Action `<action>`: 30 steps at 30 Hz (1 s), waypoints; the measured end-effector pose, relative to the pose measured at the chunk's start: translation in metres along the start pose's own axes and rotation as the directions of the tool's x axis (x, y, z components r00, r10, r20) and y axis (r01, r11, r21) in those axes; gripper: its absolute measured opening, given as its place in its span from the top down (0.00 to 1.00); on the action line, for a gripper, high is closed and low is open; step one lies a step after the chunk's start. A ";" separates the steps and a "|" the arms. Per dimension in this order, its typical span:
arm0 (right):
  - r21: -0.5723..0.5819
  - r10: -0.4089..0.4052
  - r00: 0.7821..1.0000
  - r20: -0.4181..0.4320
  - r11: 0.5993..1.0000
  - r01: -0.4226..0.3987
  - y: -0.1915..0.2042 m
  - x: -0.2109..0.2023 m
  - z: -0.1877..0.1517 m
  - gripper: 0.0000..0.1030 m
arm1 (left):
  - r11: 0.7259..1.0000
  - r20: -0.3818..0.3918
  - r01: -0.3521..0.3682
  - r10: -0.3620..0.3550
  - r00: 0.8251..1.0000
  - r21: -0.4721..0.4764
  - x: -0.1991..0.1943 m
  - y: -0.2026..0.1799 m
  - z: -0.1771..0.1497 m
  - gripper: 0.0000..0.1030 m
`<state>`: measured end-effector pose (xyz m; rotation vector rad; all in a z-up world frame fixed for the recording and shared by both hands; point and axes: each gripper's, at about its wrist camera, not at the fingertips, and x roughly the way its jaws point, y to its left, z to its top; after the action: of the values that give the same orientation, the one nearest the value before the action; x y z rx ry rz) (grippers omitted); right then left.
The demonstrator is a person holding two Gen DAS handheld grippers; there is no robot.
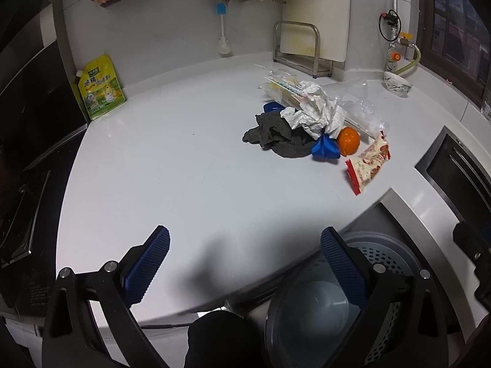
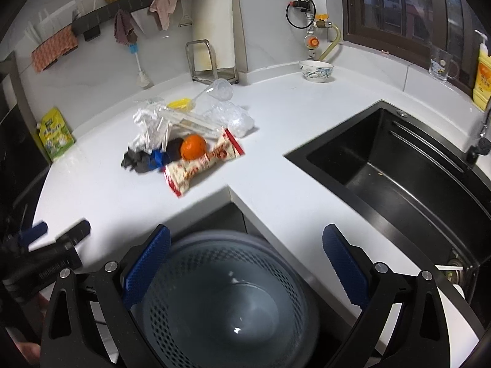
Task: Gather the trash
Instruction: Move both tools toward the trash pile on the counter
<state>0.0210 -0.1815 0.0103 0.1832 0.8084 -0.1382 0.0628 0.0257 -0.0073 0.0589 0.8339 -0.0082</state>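
Note:
A trash pile lies on the white counter (image 1: 184, 184): crumpled paper (image 1: 310, 110), a grey rag (image 1: 276, 136), an orange (image 1: 348, 141), a red-and-white snack wrapper (image 1: 369, 162) and clear plastic bags (image 1: 353, 101). The right wrist view shows the same orange (image 2: 193, 146), wrapper (image 2: 204, 162) and plastic bag (image 2: 150, 125). A grey perforated bin (image 2: 227, 300) stands below the counter's inner corner. My right gripper (image 2: 245, 263) hangs open straight over it, holding nothing. My left gripper (image 1: 250, 263) is open over the counter's front edge, well short of the pile, with the bin (image 1: 377, 254) by its right finger.
A black sink (image 2: 399, 178) is sunk into the counter on the right. Behind it stand a bowl (image 2: 316, 70), a glass mug (image 2: 442, 66) and a yellow soap bottle (image 2: 481, 73). A yellow-green pouch (image 1: 101, 92) leans at the back left beside the dark stove (image 1: 24, 184). A cutting-board rack (image 1: 297, 46) sits behind the pile.

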 end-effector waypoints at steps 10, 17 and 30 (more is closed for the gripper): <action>0.032 -0.040 0.995 -0.087 0.999 0.043 0.021 0.065 0.032 0.08 | 0.998 -0.007 0.053 -0.053 0.999 -0.028 0.045 0.018 0.032 0.06; 0.092 -0.046 0.990 -0.135 0.994 0.058 0.026 0.103 0.047 0.08 | 0.998 -0.001 0.048 -0.048 0.999 -0.029 0.062 0.024 0.041 0.06; 0.189 -0.043 0.984 -0.170 0.979 0.075 0.034 0.139 0.054 0.08 | 0.998 -0.009 0.059 -0.059 0.998 -0.029 0.074 0.031 0.046 0.06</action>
<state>0.1610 -0.1677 -0.0507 0.3595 0.9665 -0.2615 0.1473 0.0556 -0.0300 0.0072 0.8453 -0.0512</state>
